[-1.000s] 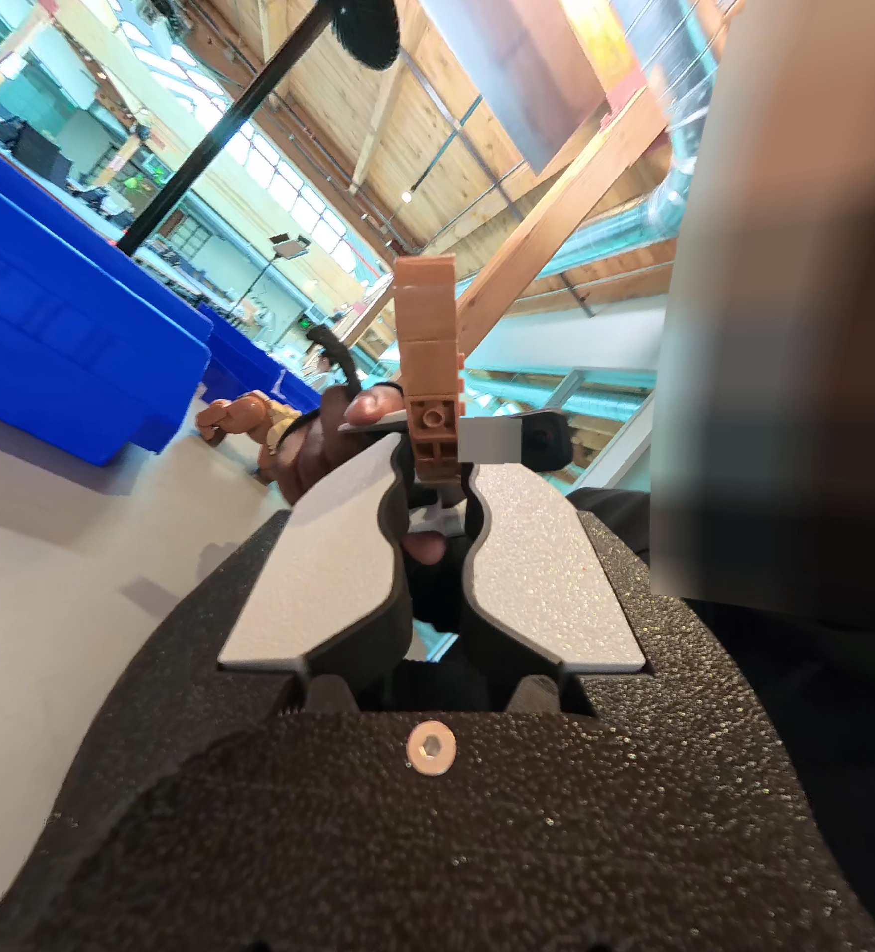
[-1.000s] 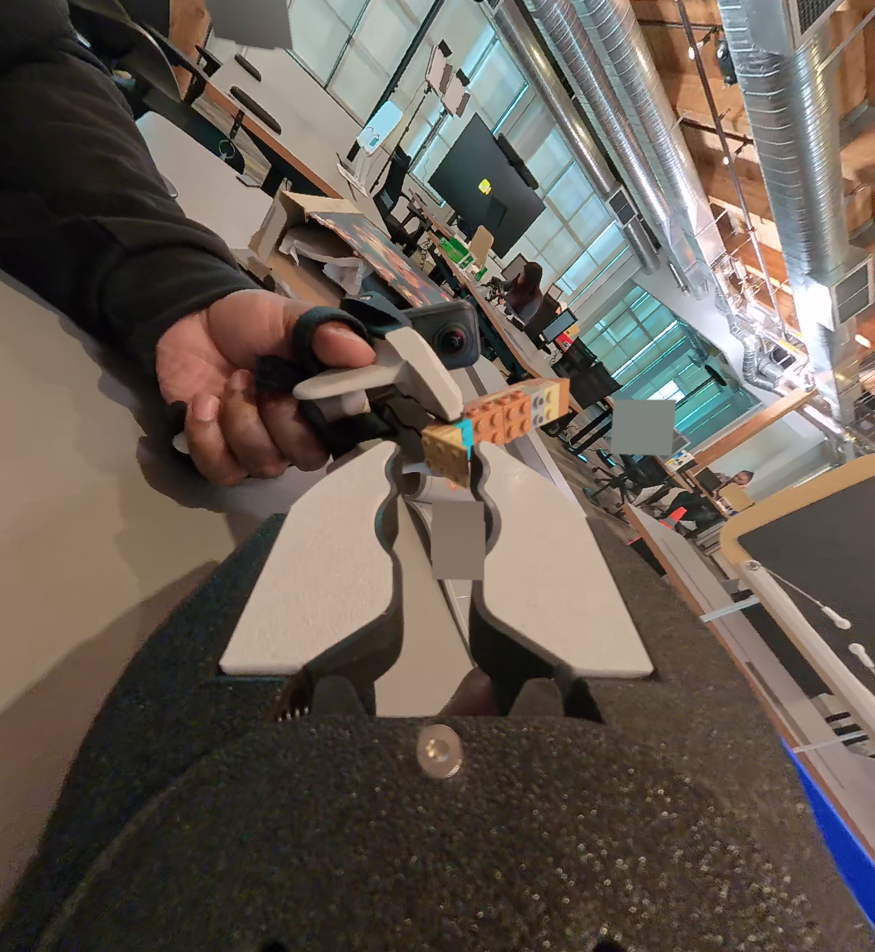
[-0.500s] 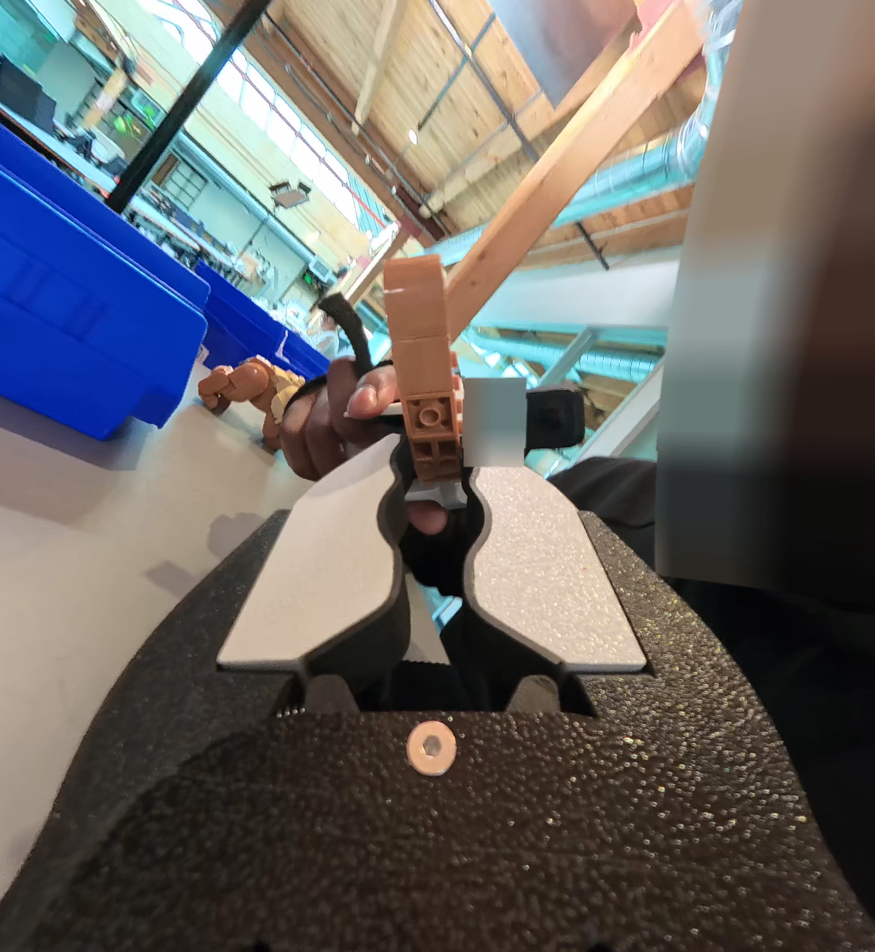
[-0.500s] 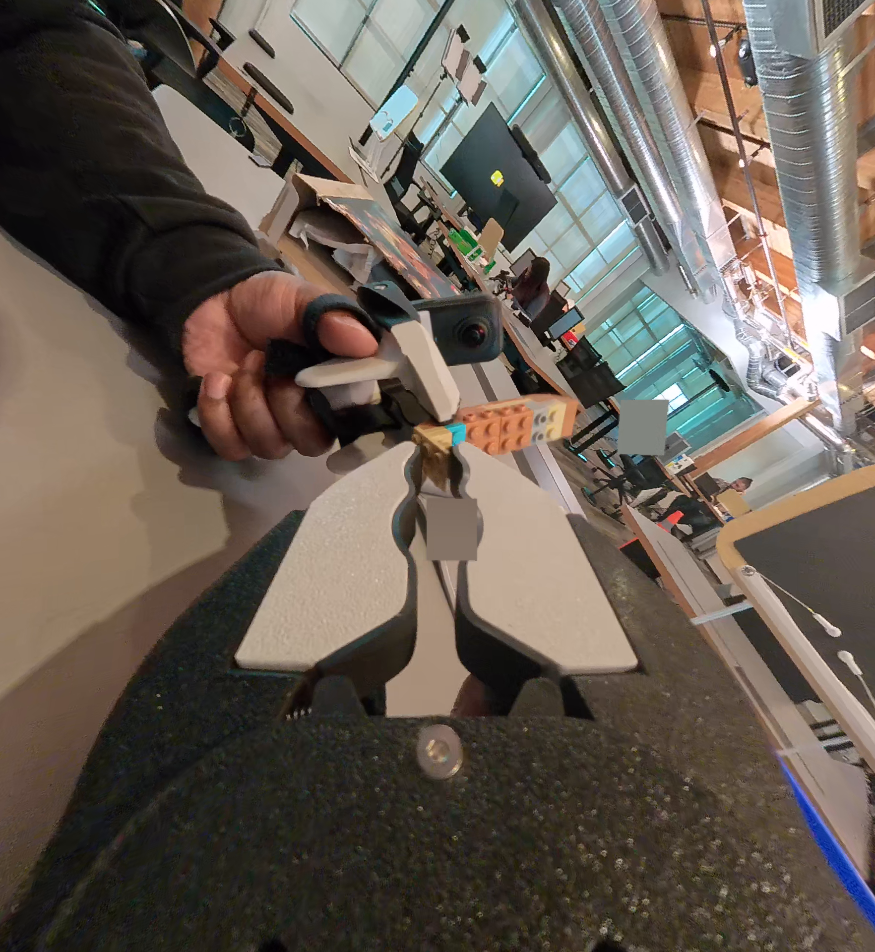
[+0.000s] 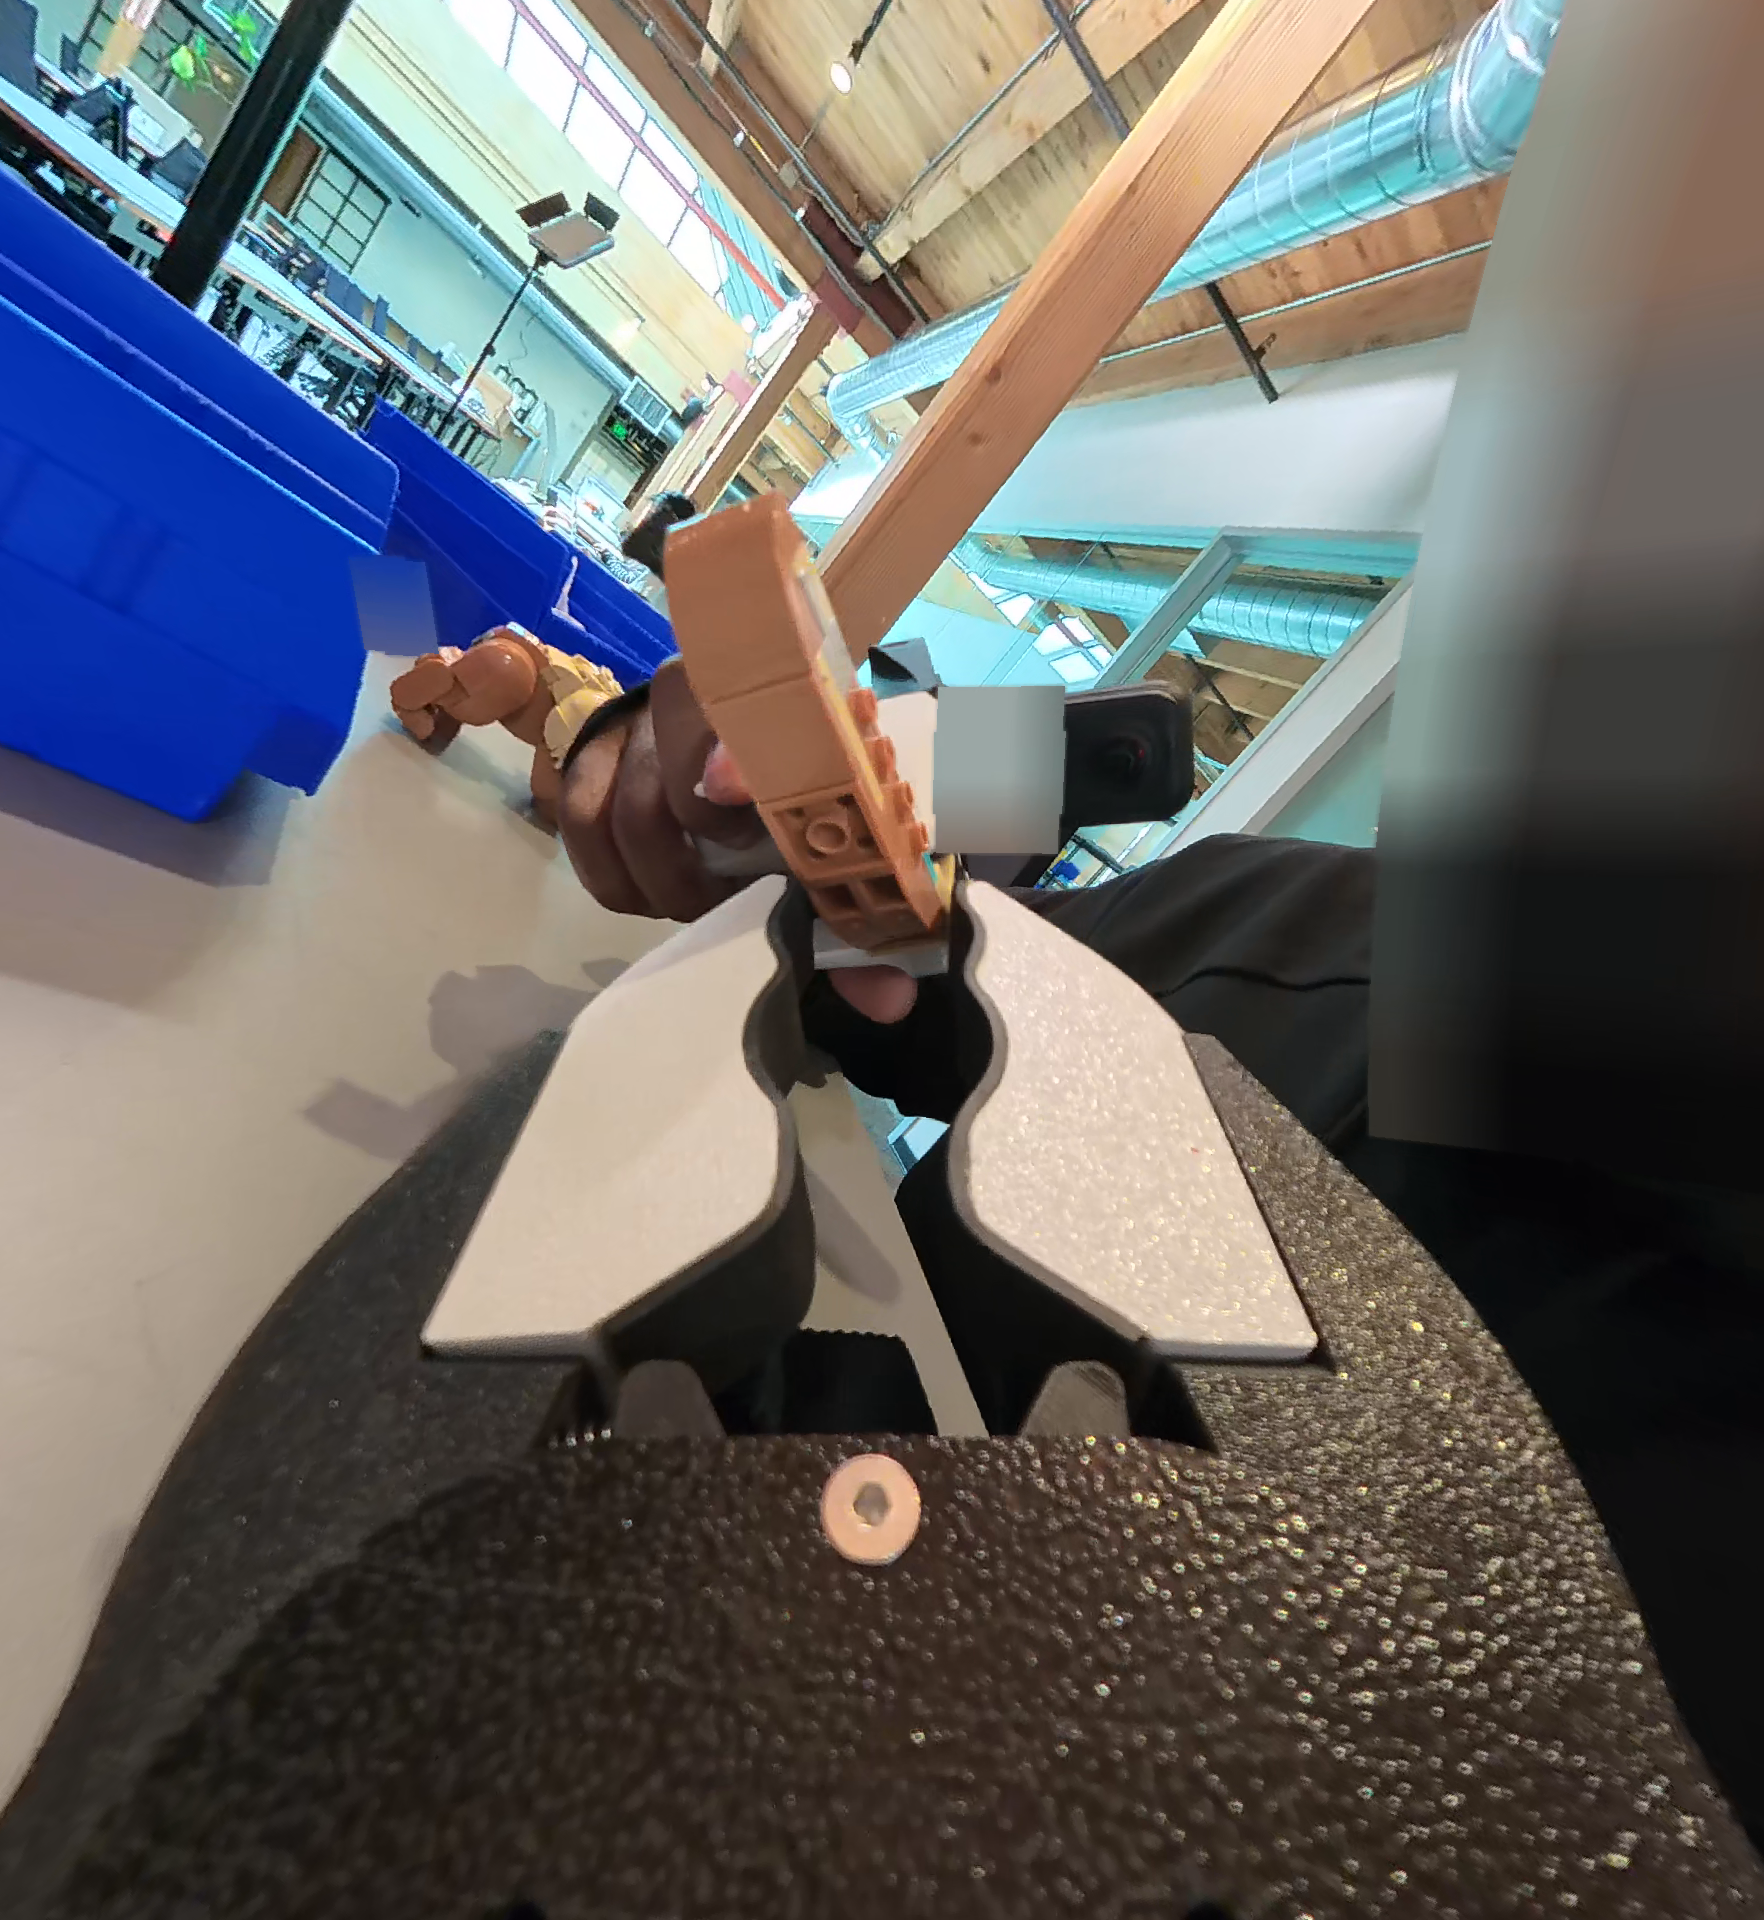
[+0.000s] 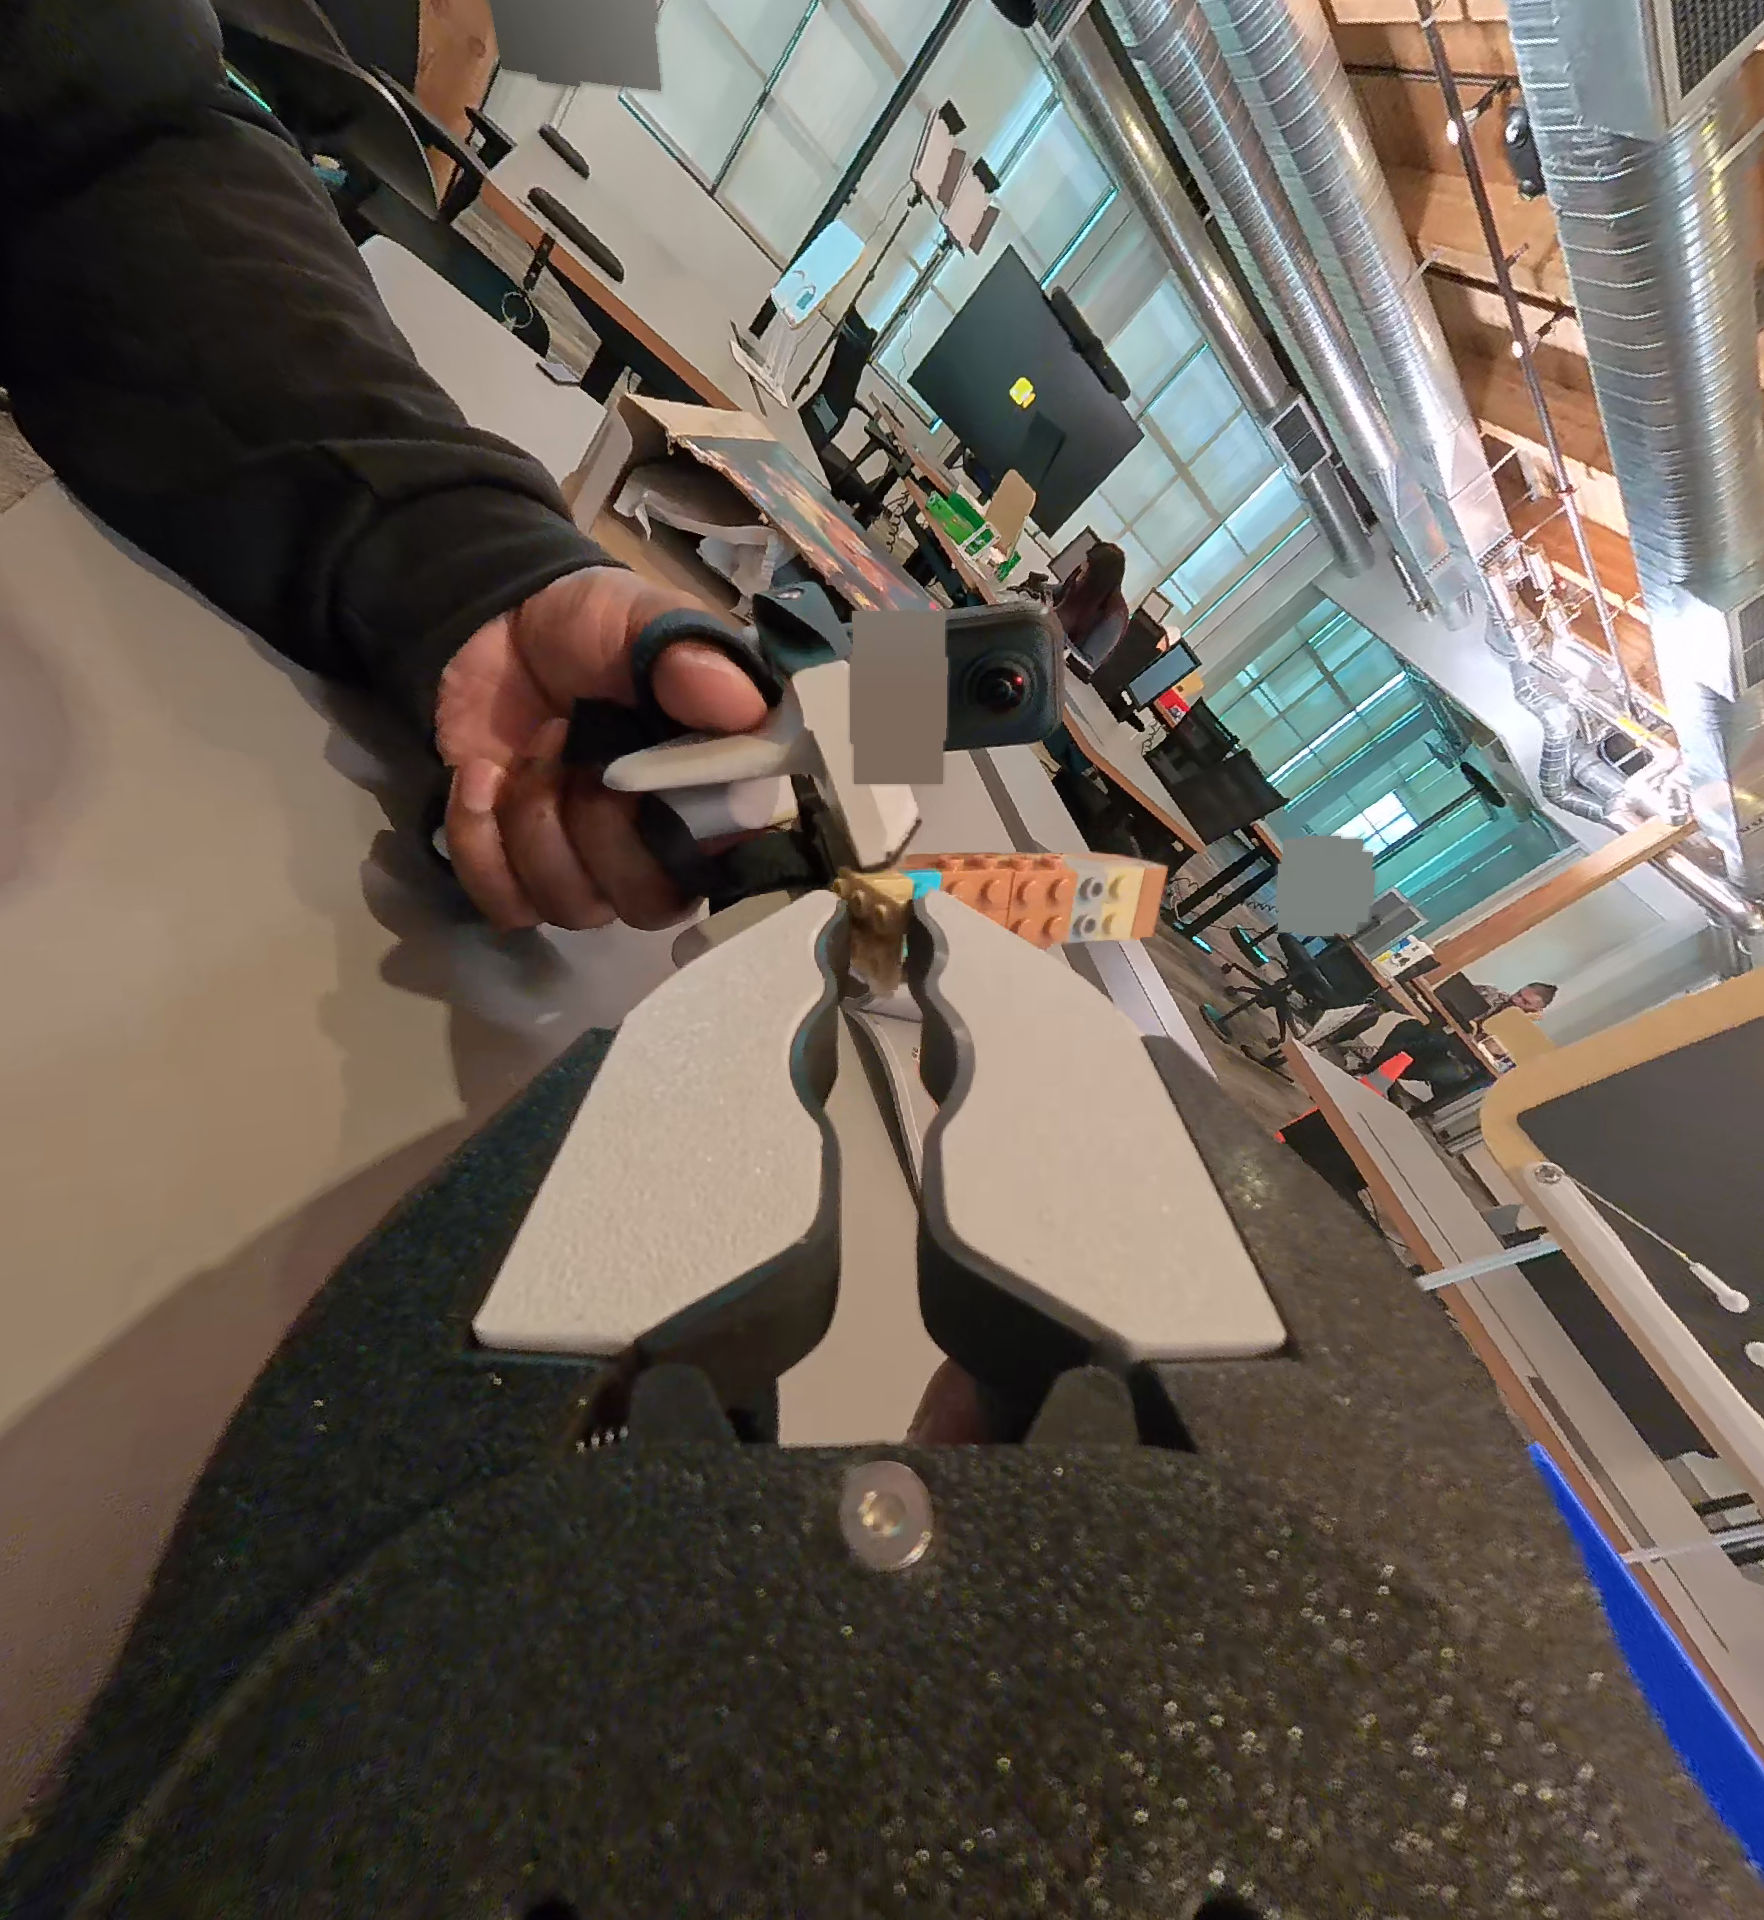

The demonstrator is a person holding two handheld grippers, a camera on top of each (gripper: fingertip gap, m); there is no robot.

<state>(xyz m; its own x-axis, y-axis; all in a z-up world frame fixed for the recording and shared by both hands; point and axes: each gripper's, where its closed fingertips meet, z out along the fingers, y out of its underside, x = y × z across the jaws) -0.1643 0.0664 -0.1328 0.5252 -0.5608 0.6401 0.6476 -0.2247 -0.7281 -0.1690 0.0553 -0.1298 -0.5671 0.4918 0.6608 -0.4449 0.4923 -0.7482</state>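
Where the bar points: in the left wrist view the orange bar [image 5: 774, 707] has its long axis leaning up and to the left; in the right wrist view it runs sideways to the right.
Place: aloft over the bench [image 5: 130, 1039], between the two grippers.
Left gripper [image 5: 873, 899]: jaws stand about the bar's lower end; a corner meets the right pad, but I cannot tell whether the left pad presses.
Right gripper [image 6: 878, 914]: jaws pinch the tan brick [image 6: 873, 902] at the bar's end.
Change: a second ago the bar stood upright in the left jaws. Now it leans and those jaws are wider, while the right jaws have narrowed onto the tan brick.
Count: one bar, two grippers, two hands [image 6: 545, 769], one brown figure [image 5: 488, 681], at least two blue bins [image 5: 130, 582].
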